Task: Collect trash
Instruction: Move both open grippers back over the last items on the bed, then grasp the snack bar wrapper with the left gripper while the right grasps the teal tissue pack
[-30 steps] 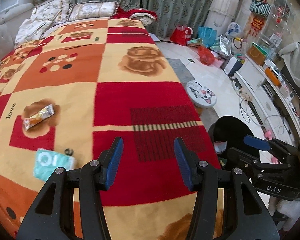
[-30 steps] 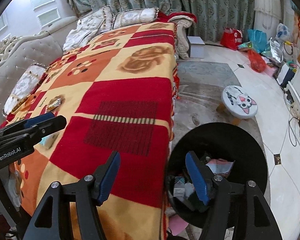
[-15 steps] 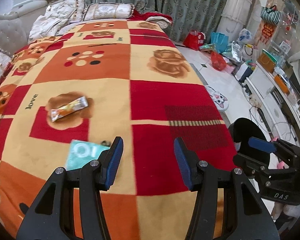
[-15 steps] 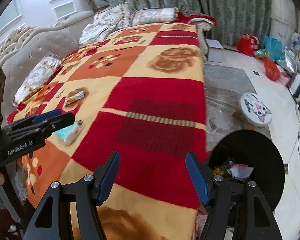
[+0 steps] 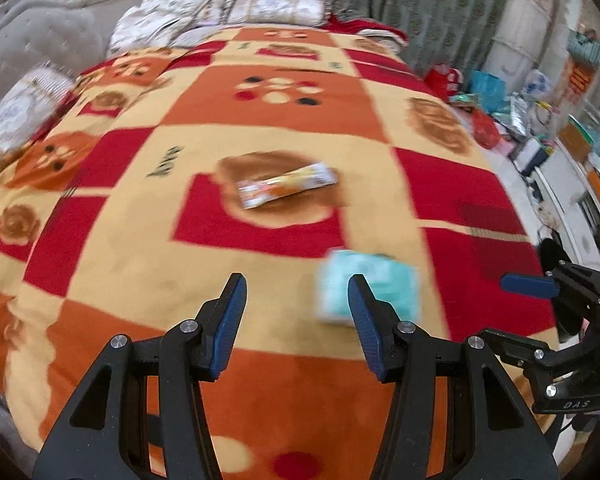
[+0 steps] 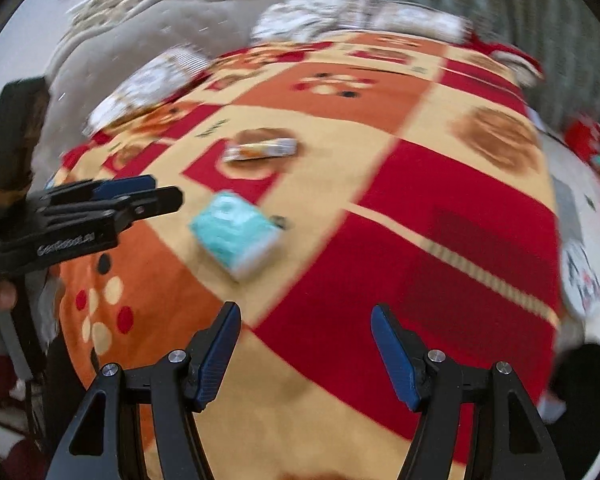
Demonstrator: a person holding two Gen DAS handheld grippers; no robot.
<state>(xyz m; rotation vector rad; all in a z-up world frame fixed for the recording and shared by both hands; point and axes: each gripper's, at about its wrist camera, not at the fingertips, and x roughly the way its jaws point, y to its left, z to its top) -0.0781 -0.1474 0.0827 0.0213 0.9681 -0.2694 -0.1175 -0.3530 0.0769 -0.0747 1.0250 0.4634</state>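
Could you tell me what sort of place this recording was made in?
Most likely a lived-in bedroom at home. A bed covered by a patchwork blanket fills the view, with pillows at its far end against a padded headboard, long curtains behind, and bags scattered on the floor beside it.

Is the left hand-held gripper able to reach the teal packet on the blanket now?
Probably yes. The left hand-held gripper is open and empty, and the teal packet lies flat on the blanket just beyond its right finger, nothing between them.
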